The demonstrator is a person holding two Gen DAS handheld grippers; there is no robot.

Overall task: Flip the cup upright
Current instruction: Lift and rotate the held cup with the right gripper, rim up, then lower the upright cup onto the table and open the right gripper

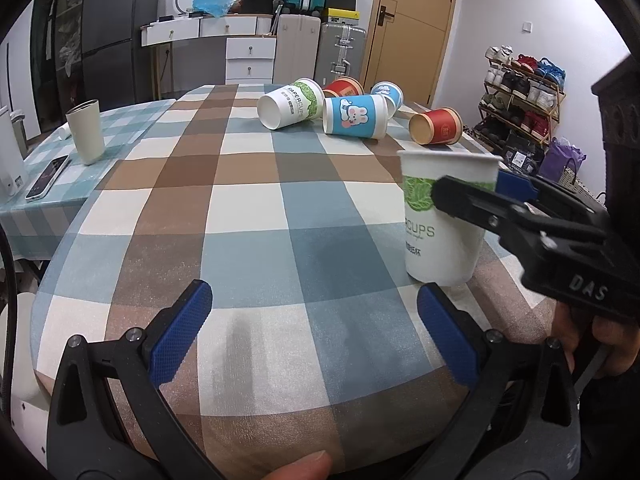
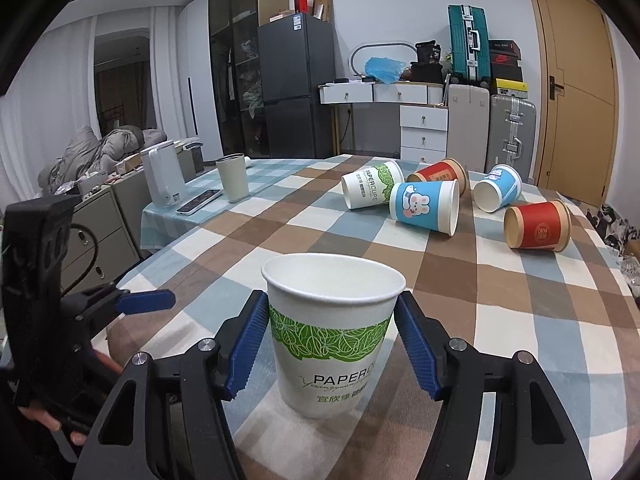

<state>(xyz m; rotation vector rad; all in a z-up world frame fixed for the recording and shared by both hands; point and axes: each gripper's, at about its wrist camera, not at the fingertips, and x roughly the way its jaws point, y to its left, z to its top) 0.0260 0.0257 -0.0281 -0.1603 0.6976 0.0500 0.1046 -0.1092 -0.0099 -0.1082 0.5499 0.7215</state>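
Observation:
A white paper cup with a green leaf band (image 2: pixel 332 336) stands upright on the checked tablecloth (image 2: pixel 500 300), mouth up. My right gripper (image 2: pixel 332 320) has its blue pads (image 2: pixel 250 340) against both sides of the cup just under the rim. The same cup shows in the left wrist view (image 1: pixel 444 216) at the right, with the right gripper's fingers (image 1: pixel 472 200) across it. My left gripper (image 1: pixel 316 332) is open and empty over the near table edge, left of the cup. It also shows in the right wrist view (image 2: pixel 148 302).
Several paper cups lie on their sides at the far end: a white-green one (image 2: pixel 372 184), two blue rabbit ones (image 2: pixel 426 204), two red ones (image 2: pixel 538 226). A steel tumbler (image 2: pixel 233 178), a phone (image 2: pixel 198 201) and a white kettle (image 2: pixel 164 176) sit at the left.

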